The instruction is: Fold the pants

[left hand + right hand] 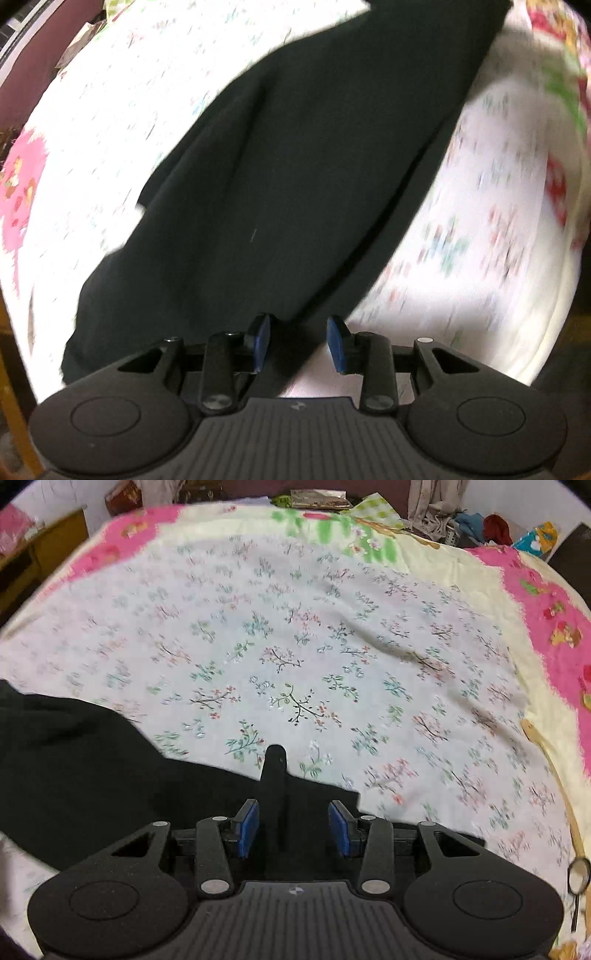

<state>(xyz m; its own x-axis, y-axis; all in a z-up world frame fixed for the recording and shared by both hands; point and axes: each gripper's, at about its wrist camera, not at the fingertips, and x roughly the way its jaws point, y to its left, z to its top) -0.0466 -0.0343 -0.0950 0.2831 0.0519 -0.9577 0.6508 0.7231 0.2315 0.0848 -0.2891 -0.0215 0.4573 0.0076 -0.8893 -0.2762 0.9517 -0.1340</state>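
Left wrist view: the left gripper [299,341] hangs over the near end of the black pants [288,166], jaws parted with nothing pinched between the blue pads [263,341]. The pants run as one long dark strip from the near left up to the far right across the flowery bedsheet [110,110]. Pretty blurry.

Right wrist view: the right gripper [293,827] is released too, blue pads apart and gripping nothing, with pants fabric lying under it. Pants [92,775] fill the near left; the sheet [332,646] spreads far and right. A black post [274,775] sticks up between the fingers.
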